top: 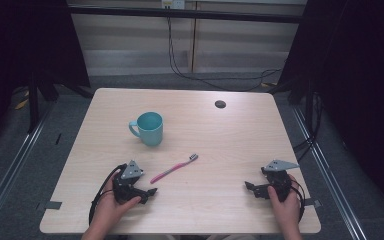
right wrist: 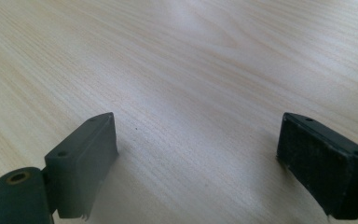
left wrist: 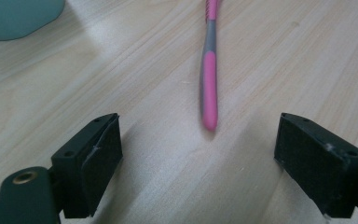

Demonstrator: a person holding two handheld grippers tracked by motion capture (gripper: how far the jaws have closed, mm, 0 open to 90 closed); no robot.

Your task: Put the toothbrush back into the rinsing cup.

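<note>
Table (top: 220, 145): pale wood, carrying a mug, a toothbrush and both claws; a small dark round plug sits far beyond the claws.
Mug (top: 149, 128): teal, upright, ahead of the left claw and a little to its left; its inside looks empty, though the bottom is hard to see.
Left claw (top: 150, 192): jaws spread wide, holding nothing, low over the table and aimed at the toothbrush.
Right claw (top: 250, 187): jaws wide apart, nothing between them, bare wood ahead; well apart from the toothbrush.
Toothbrush (left wrist: 209, 88): pink and grey, flat on the table, handle end just ahead of the left claw, between the lines of its jaws; bristles point away, toward the mug's side.
Step in hand: likely picking up the toothbrush.
Doing it well: ease forward until the handle lies between the pads, stay low, close across the thick pink part.
</note>
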